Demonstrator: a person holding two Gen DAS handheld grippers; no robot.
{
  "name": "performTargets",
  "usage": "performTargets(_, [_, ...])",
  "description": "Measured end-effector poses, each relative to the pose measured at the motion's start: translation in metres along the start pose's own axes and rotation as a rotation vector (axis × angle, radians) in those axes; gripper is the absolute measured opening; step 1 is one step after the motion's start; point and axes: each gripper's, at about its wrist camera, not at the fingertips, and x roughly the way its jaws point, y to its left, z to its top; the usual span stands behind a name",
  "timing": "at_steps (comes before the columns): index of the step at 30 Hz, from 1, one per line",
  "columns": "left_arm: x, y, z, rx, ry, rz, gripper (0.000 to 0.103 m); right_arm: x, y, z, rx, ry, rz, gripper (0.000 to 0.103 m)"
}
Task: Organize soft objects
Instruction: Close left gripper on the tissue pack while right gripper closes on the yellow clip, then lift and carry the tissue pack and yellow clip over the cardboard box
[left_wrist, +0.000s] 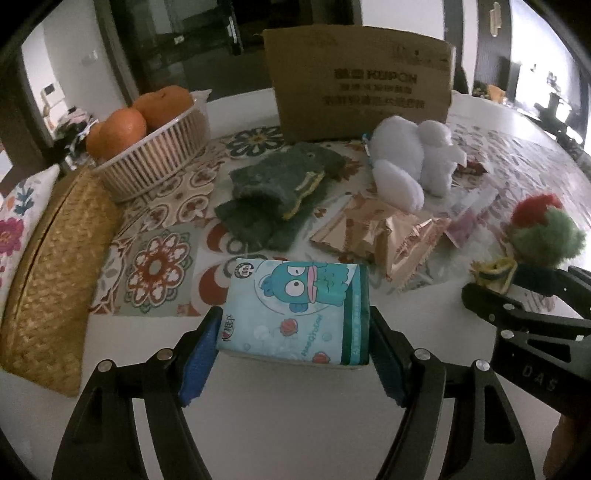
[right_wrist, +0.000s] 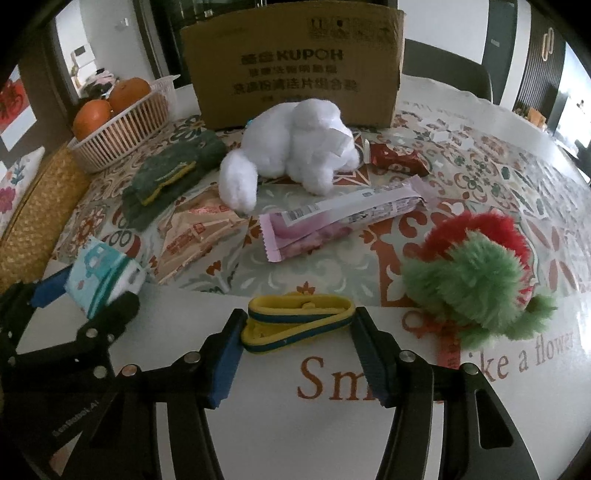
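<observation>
My left gripper (left_wrist: 295, 332) is shut on a blue cartoon tissue pack (left_wrist: 295, 310), which also shows in the right wrist view (right_wrist: 101, 275). My right gripper (right_wrist: 297, 325) is shut on a yellow and blue folded strap (right_wrist: 297, 321), also seen from the left (left_wrist: 493, 273). A white plush toy (right_wrist: 295, 158) lies in front of the cardboard box (right_wrist: 291, 62). A green and red fluffy toy (right_wrist: 472, 273) lies right of the strap. A dark green knitted item (left_wrist: 277, 192) lies left of the white plush.
A basket of oranges (left_wrist: 155, 155) and a woven mat (left_wrist: 51, 266) are at the left. Gold snack packets (left_wrist: 384, 236), a pink snack wrapper (right_wrist: 340, 221) and a red packet (right_wrist: 399, 158) lie on the patterned tablecloth (right_wrist: 480, 177).
</observation>
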Motion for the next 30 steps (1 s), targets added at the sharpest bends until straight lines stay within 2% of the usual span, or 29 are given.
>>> performTargets(5, [-0.010,0.005,-0.005,-0.064,0.026,0.019,0.075,-0.003,-0.002,0.002,-0.003,0.009,0.018,0.058])
performTargets(9, [-0.021,0.010,-0.010,-0.086,0.021,0.009,0.075,-0.018,0.003,-0.001,-0.012,-0.033,0.009,0.058])
performTargets(14, [-0.040,0.016,-0.006,-0.078,-0.057,-0.004,0.075,-0.045,0.009,-0.002,0.017,-0.124,-0.043,0.058])
performTargets(22, [-0.080,0.015,0.007,-0.080,-0.156,-0.077,0.075,-0.093,0.015,0.000,0.051,-0.202,-0.107,0.058])
performTargets(26, [-0.100,0.009,0.009,-0.066,-0.219,-0.076,0.075,-0.115,0.008,-0.006,0.098,-0.247,-0.126,0.058])
performTargets(30, [-0.110,0.001,0.015,-0.098,-0.241,-0.088,0.075,-0.130,0.001,-0.006,0.095,-0.282,-0.115,0.058])
